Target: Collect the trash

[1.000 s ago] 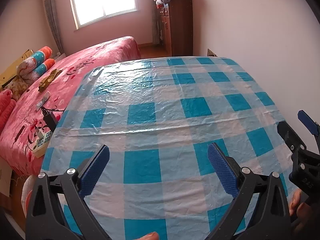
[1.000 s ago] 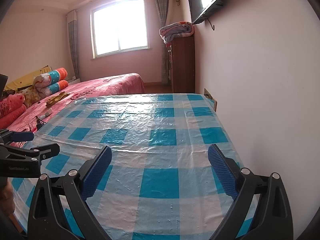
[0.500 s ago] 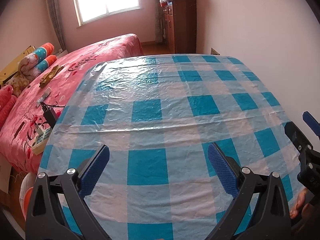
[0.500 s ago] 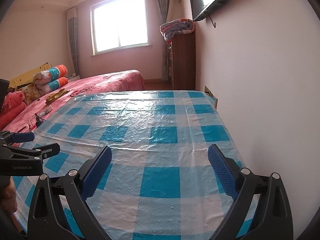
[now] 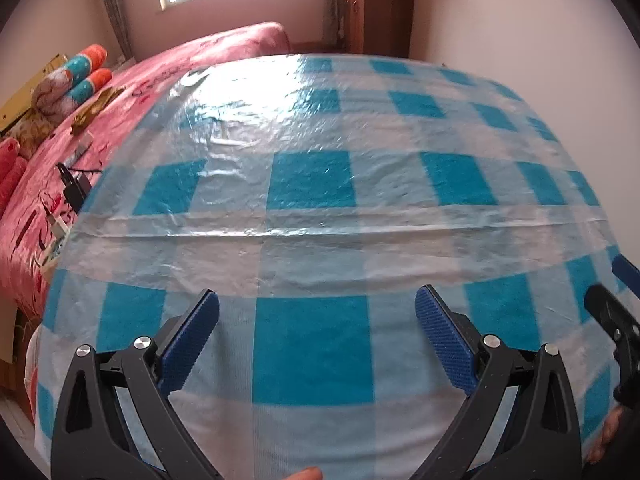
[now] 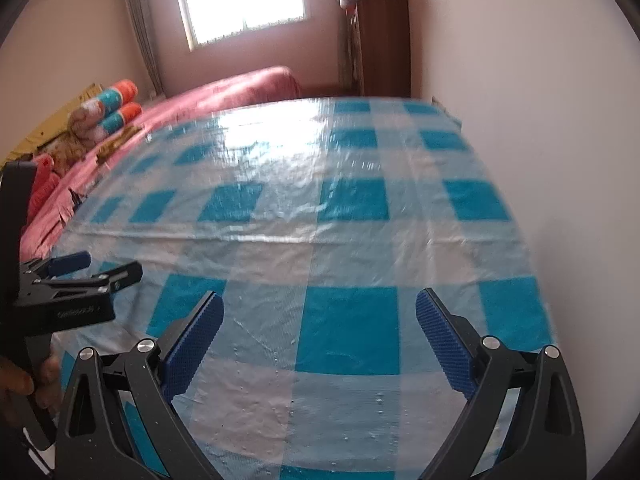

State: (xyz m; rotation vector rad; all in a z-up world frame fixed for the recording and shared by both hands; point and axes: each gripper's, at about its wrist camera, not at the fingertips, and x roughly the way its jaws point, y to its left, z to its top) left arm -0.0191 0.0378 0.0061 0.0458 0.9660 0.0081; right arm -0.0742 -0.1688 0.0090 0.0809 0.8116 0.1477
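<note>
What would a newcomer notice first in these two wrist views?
The blue-and-white checked tablecloth, glossy and wrinkled, fills most of both views, with window glare on its far half. Near the bottom, the left tool and the right tool hover over it, each wide open and holding nothing. To the left lies a pink bed with rolled orange-and-teal pillows; no trash shows on the cloth.

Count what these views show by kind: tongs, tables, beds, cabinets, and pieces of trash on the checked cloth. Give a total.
Tongs: 2, the left tongs and the right tongs, both open
Tables: 1, the table under the blue checked cloth
Beds: 1, the pink bed
Cabinets: 1, the wooden cabinet
Trash on the cloth: 0 visible
Total: 5
</note>
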